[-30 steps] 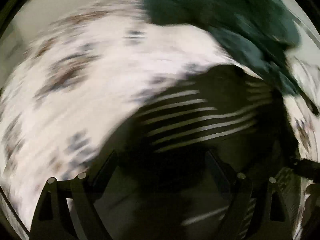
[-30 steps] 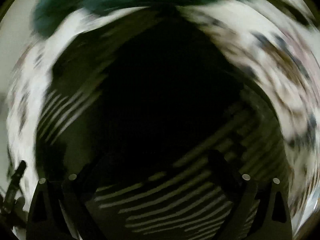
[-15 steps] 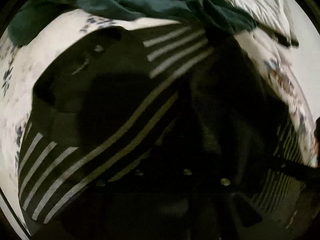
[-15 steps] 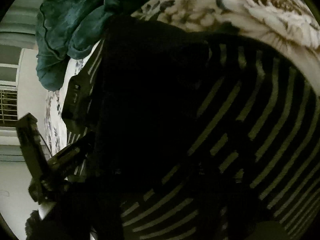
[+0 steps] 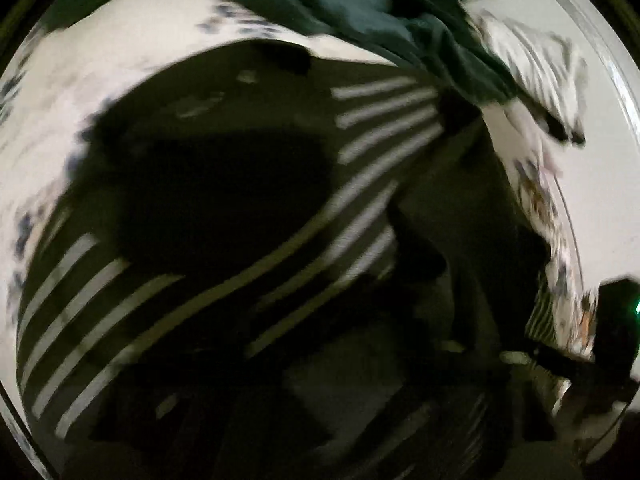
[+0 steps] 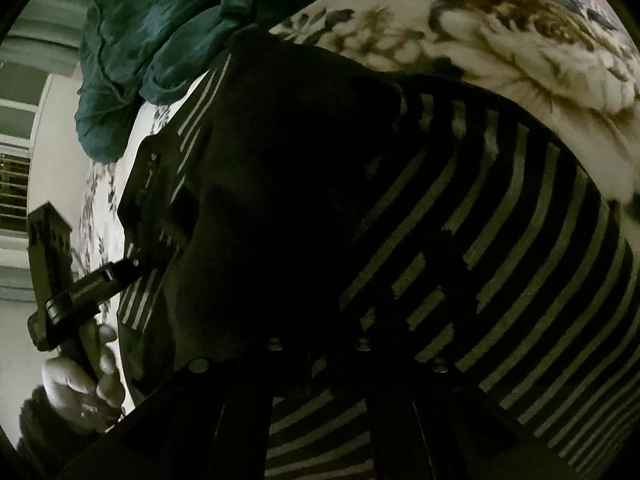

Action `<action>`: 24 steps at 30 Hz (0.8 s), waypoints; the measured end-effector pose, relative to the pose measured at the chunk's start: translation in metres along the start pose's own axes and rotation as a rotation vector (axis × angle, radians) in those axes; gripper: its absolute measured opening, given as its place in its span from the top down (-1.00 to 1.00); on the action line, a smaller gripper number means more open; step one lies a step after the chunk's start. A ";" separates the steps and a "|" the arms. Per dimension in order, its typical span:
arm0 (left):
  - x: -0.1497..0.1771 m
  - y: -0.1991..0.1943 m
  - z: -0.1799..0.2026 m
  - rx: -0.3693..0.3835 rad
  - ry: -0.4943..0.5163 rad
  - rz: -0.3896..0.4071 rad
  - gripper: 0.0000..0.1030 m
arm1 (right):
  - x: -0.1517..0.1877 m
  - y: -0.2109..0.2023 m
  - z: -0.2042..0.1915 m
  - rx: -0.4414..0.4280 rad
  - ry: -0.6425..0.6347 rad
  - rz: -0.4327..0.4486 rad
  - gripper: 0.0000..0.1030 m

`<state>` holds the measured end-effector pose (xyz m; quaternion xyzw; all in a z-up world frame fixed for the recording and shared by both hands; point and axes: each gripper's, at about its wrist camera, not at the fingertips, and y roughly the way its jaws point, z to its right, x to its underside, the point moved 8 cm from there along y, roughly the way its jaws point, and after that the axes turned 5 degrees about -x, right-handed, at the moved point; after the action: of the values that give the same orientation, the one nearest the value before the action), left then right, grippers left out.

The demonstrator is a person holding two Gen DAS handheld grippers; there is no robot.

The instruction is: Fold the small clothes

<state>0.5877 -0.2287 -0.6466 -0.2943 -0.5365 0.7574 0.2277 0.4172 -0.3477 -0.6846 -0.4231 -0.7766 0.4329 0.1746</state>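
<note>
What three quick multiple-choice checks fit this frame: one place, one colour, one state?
1. The teal garment lies: A) beyond the striped garment, on the floral sheet; B) under it; C) on a hanger.
2. The striped garment's stripes are: A) red; B) pale; C) yellow.
3. The teal garment is: A) folded flat; B) rolled tight; C) crumpled.
Answers: A, its heap sits past the dark cloth's far edge; B, light bands on black; C, loose rumpled folds show.

left wrist view: motion-blurred | left claw: lost in shadow | striped garment: perhaps cut off lower right
</note>
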 end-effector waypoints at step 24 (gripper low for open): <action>0.016 -0.048 -0.058 -0.136 -0.086 0.070 0.97 | -0.002 0.004 -0.013 0.257 -0.109 -0.027 0.44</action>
<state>0.6176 -0.1631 -0.6188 -0.2950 -0.5855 0.7385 0.1573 0.4286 -0.3416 -0.6810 -0.3624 -0.7288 0.5487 0.1906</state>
